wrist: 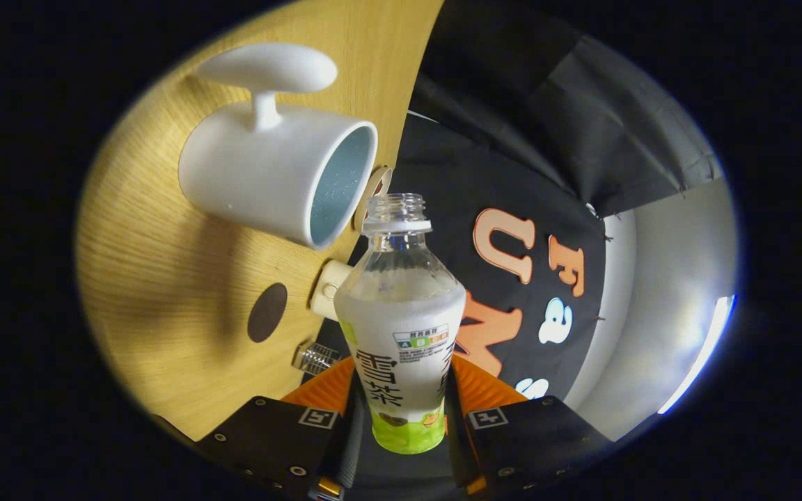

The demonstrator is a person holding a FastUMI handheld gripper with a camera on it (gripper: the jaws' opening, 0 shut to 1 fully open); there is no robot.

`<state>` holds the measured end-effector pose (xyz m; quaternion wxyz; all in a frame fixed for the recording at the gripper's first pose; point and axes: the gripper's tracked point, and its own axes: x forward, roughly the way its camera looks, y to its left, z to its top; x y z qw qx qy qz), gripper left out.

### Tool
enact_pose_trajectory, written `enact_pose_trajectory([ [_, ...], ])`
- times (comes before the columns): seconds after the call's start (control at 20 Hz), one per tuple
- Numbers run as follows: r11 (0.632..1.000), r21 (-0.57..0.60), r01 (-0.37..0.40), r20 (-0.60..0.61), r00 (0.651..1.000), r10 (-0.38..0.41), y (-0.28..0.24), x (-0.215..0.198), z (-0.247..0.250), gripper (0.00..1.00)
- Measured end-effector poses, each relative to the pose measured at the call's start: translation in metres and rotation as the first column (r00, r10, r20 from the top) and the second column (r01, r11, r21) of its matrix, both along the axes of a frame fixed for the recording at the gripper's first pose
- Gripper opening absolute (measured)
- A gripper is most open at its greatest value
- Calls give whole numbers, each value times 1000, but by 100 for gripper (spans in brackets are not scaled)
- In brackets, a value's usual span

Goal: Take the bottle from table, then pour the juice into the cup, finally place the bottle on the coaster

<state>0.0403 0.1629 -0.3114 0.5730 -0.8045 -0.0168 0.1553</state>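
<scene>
My gripper (402, 398) is shut on the bottle (401, 327), with both fingers pressing the sides of its labelled lower body. The bottle is clear plastic with a white and green label and has no cap on. It and the whole view are rolled far over, so the wooden table (164, 278) stands like a wall beside it. The bottle's open mouth (395, 207) is close beside the rim of the white mug (269, 177), just outside its opening. The mug stands on the table and has a wide handle. A dark round coaster (266, 312) lies on the table nearer to the fingers than the mug.
A small clear cap (315, 359) lies at the table's edge near the fingers. A cream round piece (328, 287) sits at that edge between the coaster and the bottle. Behind the mug's rim another round disc (375, 186) peeks out. The black booth cloth hangs beyond the table.
</scene>
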Motion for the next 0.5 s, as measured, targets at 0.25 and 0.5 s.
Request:
enact_pose_trajectory([
  [0.25,962,239,136,-194,977,-90,4,-4,-18,53],
  [0.5,817,473,331,-378,914,-151,5,6,-28,54],
])
